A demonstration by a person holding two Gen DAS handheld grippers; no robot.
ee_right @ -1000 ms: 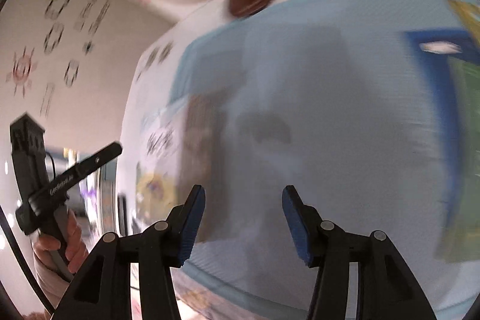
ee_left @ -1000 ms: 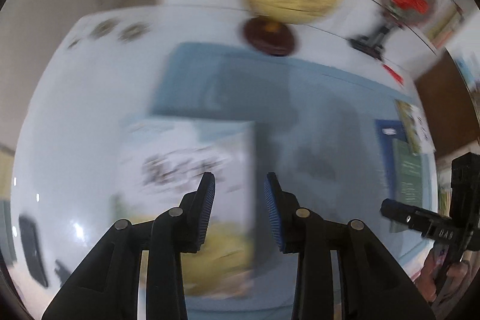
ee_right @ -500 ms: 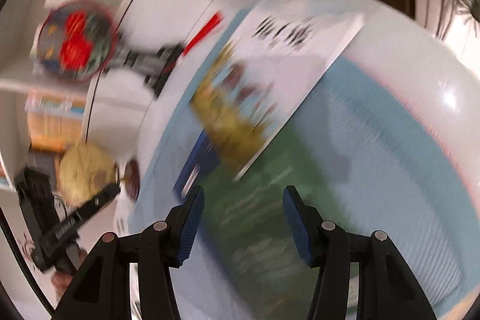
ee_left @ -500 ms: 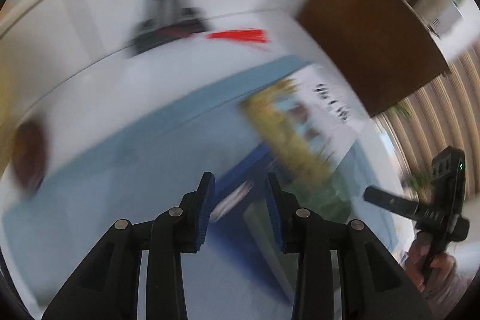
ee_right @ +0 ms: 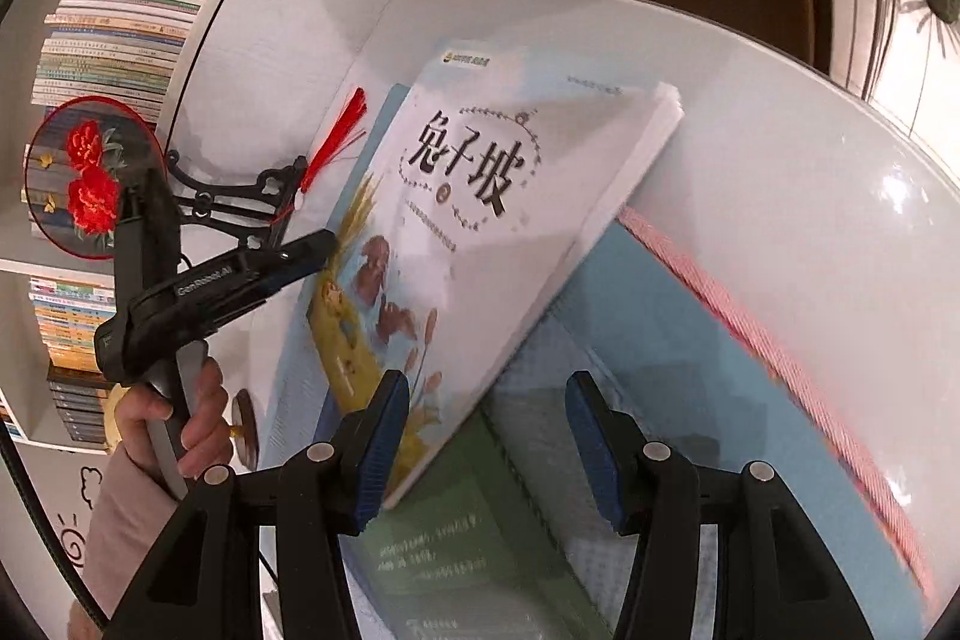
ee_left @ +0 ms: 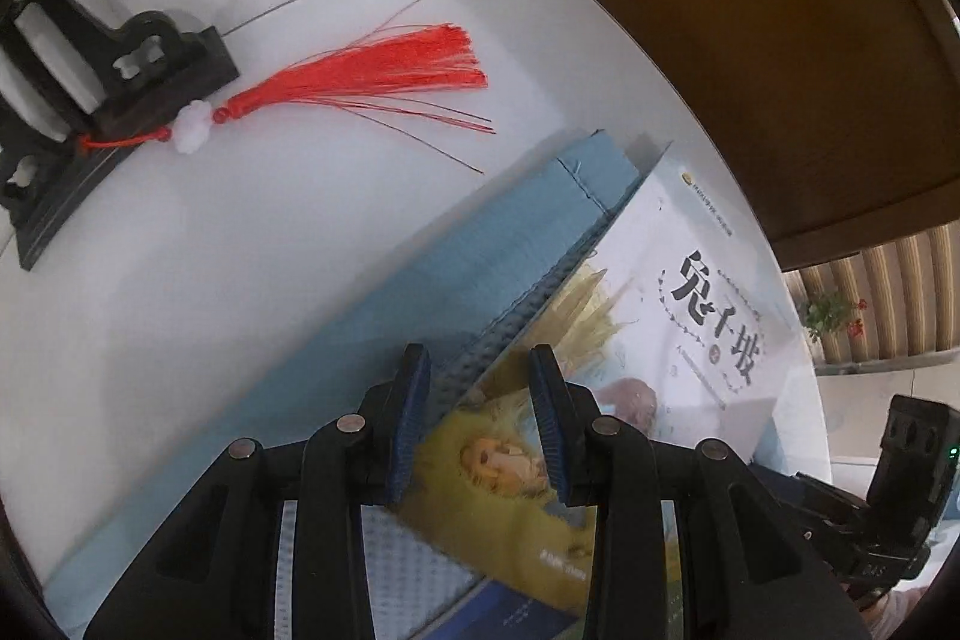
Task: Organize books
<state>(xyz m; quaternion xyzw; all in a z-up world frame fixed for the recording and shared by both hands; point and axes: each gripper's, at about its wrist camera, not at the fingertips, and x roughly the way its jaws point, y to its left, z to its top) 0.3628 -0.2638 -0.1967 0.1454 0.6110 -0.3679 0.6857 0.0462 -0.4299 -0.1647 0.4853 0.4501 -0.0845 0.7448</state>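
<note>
Two books show ahead of the right tool (ee_right: 489, 451): a white-covered picture book (ee_right: 480, 220) with black Chinese title characters, and a green book (ee_right: 462, 550) lying under its near corner. The right tool's jaws stand wide apart with nothing between them; the picture book's lower corner lies just beyond the left blue pad (ee_right: 378, 451), and whether they touch cannot be told. Both books rest on a light blue mat (ee_right: 660, 340) spread over the white counter (ee_right: 810, 148), with a pink woven band (ee_right: 750, 316) running along the mat's edge out beyond the right jaw.

The left tool (ee_left: 480, 427) hovers over the same picture book (ee_left: 690, 316), its jaws at a moderate gap and empty, with the book's spine edge running between them below. A blue-covered book (ee_left: 510, 598) peeks out under that book, close beneath this tool. Beyond and to its left lie a red tassel (ee_left: 384, 70) and a dark carved stand (ee_left: 90, 88) on the counter. In the right wrist view, far left of the tool, the stand holds a round fan with red flowers (ee_right: 90, 178), and behind it shelves (ee_right: 120, 10) are packed with books.
</note>
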